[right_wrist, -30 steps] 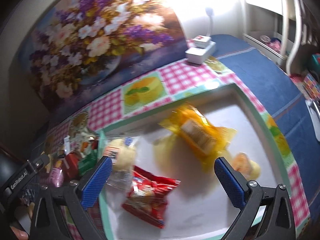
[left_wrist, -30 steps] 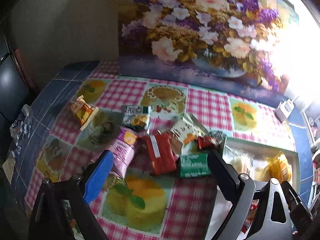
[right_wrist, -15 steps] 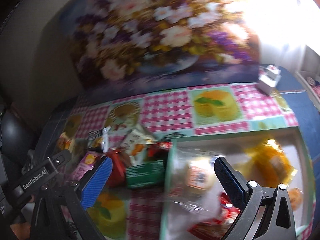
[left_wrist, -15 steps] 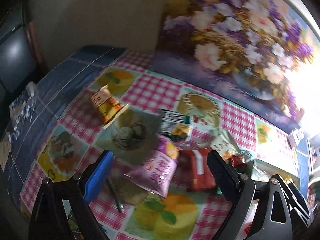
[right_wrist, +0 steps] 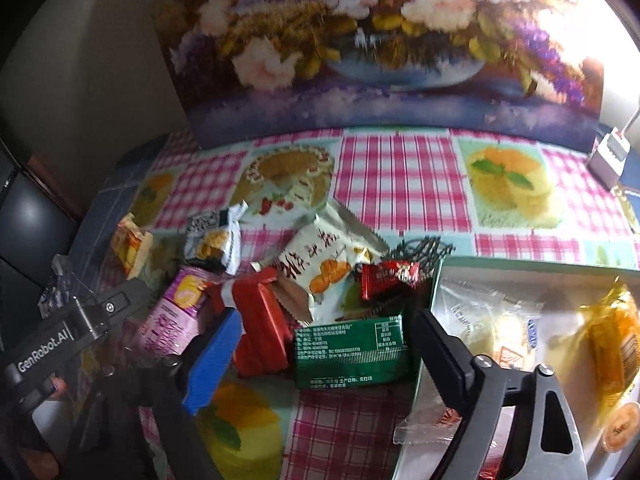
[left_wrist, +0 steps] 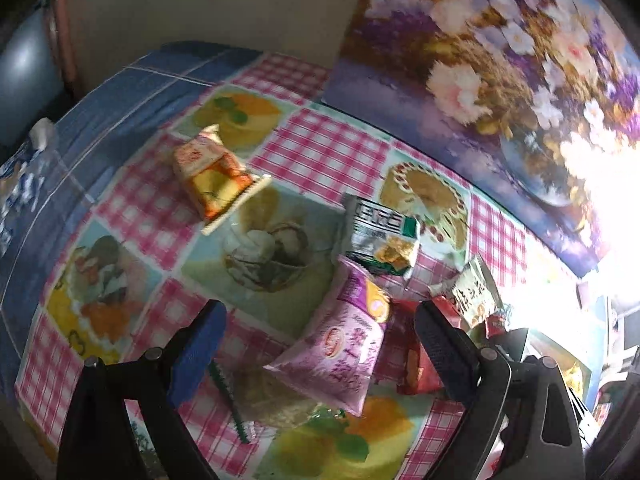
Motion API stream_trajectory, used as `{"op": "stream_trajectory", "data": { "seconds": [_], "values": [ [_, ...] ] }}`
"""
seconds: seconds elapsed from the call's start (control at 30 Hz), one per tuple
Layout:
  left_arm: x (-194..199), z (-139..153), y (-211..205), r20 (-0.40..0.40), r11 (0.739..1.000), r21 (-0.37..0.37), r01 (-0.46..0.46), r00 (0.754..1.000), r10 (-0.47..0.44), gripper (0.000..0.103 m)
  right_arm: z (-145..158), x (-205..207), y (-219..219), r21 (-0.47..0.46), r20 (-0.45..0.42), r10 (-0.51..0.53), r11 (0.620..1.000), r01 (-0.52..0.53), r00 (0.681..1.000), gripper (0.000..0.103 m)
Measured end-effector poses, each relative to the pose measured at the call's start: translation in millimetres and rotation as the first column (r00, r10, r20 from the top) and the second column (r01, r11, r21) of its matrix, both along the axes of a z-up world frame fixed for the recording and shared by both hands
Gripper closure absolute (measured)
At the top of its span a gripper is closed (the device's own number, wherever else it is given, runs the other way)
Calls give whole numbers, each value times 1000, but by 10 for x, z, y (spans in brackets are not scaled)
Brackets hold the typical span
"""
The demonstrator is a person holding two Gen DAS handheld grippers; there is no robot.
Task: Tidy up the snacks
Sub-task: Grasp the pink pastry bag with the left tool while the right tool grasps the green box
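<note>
1. The left gripper (left_wrist: 320,340) hung spread wide, empty, above the pink packet (left_wrist: 340,344).
2. The right gripper (right_wrist: 324,344) gaped empty over the green packet (right_wrist: 352,352).
3. Loose snacks lay on the checked tablecloth (right_wrist: 400,176), beside the tray (right_wrist: 436,276).

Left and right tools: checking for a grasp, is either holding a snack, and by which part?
Nothing is held: left tool and right tool both open.

Flower painting (right_wrist: 372,40) against beige wall (left_wrist: 208,4), checkered tablecloth (right_wrist: 400,176), bright glare
</note>
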State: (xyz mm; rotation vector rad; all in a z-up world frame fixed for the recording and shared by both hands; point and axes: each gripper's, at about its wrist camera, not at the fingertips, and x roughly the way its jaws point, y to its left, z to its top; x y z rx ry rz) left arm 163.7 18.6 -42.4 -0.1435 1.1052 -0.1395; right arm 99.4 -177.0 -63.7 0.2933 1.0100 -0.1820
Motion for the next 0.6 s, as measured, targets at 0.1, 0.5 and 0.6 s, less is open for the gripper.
{"op": "stream_trajectory", "data": {
  "seconds": [0.1,0.5,0.6],
  "values": [
    [34,-101,-124,-21,999,7,35,999,-35,8,-90,31,-11,-7,-31,5,1000,-5,1000,17],
    [87,-325,-357,-72,992,74,106,992,-100,9,-214,108,78,-54,-80,50,997,-54,996,23],
    [92,-324,-360,-69,991,88,103,993,-97,9,-213,108,84,-55,-84,55,997,-60,995,25]
  ]
}}
